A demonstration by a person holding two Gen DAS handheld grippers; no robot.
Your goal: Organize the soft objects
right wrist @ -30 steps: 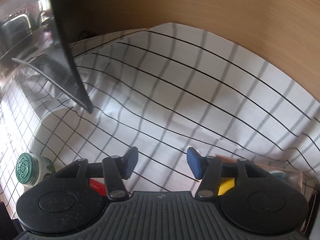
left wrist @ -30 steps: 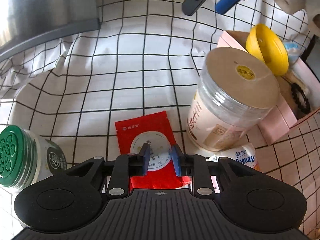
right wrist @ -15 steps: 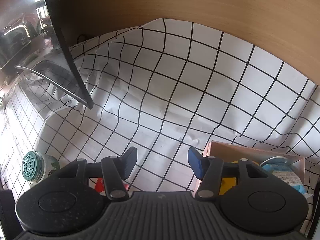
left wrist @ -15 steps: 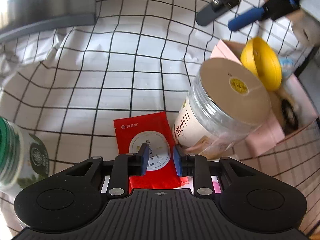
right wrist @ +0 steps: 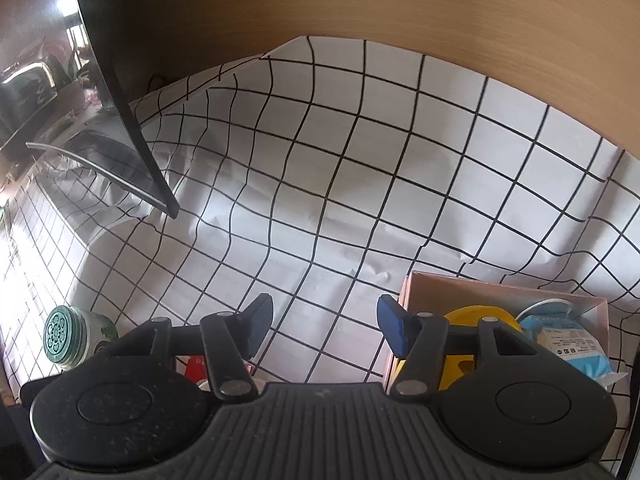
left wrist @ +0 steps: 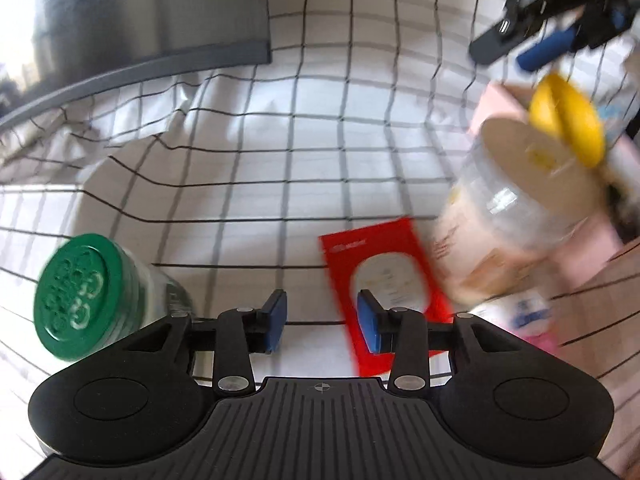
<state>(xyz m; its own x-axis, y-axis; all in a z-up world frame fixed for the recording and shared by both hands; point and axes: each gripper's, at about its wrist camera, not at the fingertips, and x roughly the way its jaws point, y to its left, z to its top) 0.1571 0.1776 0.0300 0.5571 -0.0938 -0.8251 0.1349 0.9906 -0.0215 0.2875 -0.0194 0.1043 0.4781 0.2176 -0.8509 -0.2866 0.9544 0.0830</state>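
A flat red packet lies on the checked cloth, partly under my left gripper's right finger. My left gripper is open and empty, just left of the packet. A white tissue pack lies by the foot of a clear jar with a tan lid. A pink box holds a yellow round thing and a blue-and-white packet. My right gripper is open and empty above the cloth, left of the box; it also shows in the left wrist view.
A green-lidded jar stands at the left, also in the right wrist view. A dark monitor stands at the back left. A wooden wall backs the checked cloth.
My left gripper has opened wider and swung left, so the red packet now sits to its right. My right gripper has tilted so the pink box shows more.
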